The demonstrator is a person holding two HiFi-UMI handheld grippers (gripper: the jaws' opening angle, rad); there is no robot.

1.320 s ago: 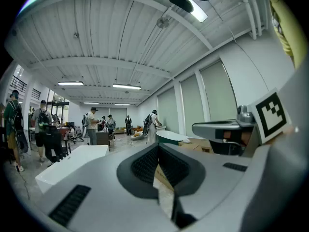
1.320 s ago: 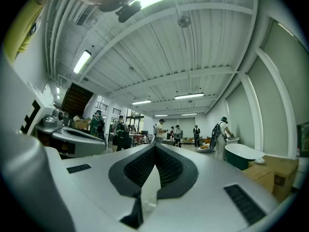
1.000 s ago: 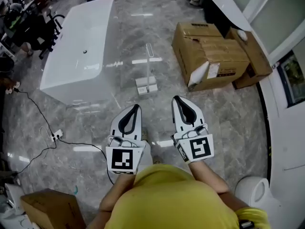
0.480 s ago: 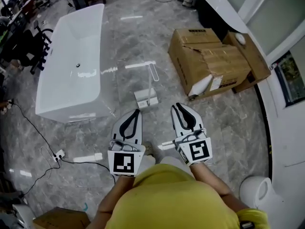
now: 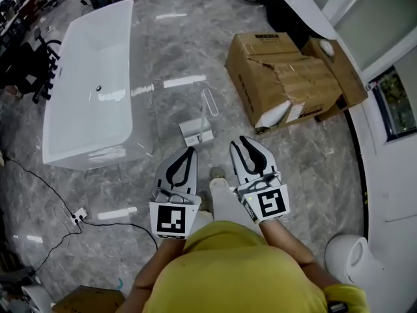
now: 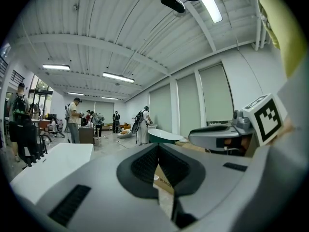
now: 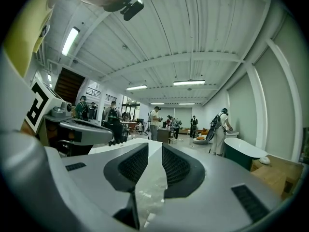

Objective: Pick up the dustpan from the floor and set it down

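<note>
The dustpan [image 5: 197,134] is a pale grey pan on the marble floor, with a thin long handle [image 5: 209,102] ending in a loop. In the head view it lies just ahead of both grippers, between their lines and apart from each. My left gripper [image 5: 190,150] points level toward it, its tips together and nothing in them; the left gripper view shows the same closed tips [image 6: 158,145]. My right gripper [image 5: 242,141] is held beside it. Its jaws are opening, with a narrow gap and nothing between them [image 7: 155,145]. Neither gripper view shows the dustpan.
A long white bathtub [image 5: 91,83] stands on the left and torn cardboard boxes [image 5: 280,77] on the right. A cable with a power strip [image 5: 78,212] runs over the floor at lower left. A white fixture [image 5: 352,259] sits at lower right. Several people stand far off.
The person has stepped forward, so the dustpan now lies much closer to both grippers. The right gripper's tips, together a second ago, now stand slightly apart.
</note>
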